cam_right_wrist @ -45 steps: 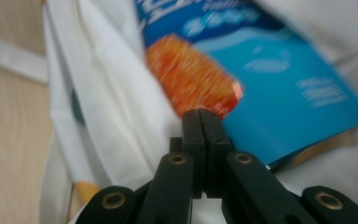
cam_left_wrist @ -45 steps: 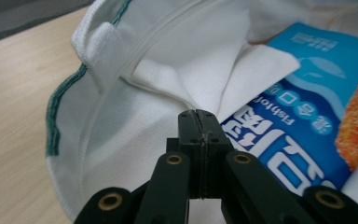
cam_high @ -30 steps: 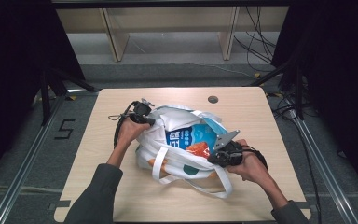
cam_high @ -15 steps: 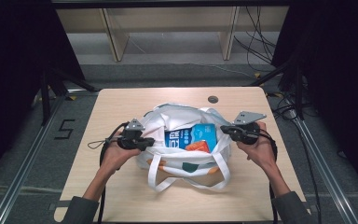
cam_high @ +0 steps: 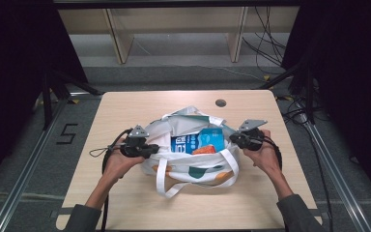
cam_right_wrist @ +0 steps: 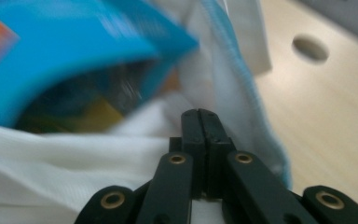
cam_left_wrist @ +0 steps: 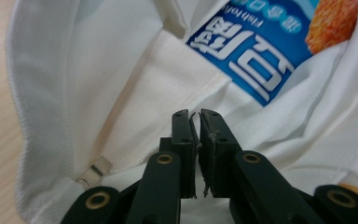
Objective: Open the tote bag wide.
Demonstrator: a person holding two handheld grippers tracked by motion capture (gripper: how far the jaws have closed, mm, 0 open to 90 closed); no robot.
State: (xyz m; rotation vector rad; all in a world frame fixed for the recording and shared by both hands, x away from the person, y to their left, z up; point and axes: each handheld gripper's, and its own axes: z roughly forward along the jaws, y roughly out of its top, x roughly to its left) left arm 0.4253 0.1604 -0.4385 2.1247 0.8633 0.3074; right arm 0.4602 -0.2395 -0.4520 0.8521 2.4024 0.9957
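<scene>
A white tote bag (cam_high: 193, 164) with teal and orange patches lies on the table, its mouth spread wide. A blue snack packet (cam_high: 198, 141) shows inside it. My left gripper (cam_high: 152, 151) sits at the bag's left rim. In the left gripper view its jaws (cam_left_wrist: 195, 116) have just been opening and stand a slit apart, with a thin edge of white bag fabric (cam_left_wrist: 121, 93) in the slit and the packet (cam_left_wrist: 261, 60) beyond. My right gripper (cam_high: 233, 139) is at the bag's right rim, its jaws (cam_right_wrist: 200, 114) pressed shut in the white fabric (cam_right_wrist: 51, 154) beside the blurred packet (cam_right_wrist: 74, 51).
The light wooden table (cam_high: 140, 106) has a round cable hole (cam_high: 221, 103) at the back right, also seen from the right gripper (cam_right_wrist: 310, 48). The bag's handles (cam_high: 164, 179) hang toward the front edge. Shelving and cables stand behind the table.
Both hands have drawn apart to the bag's left and right sides, and the bag's mouth has spread wider, showing more of the blue packet.
</scene>
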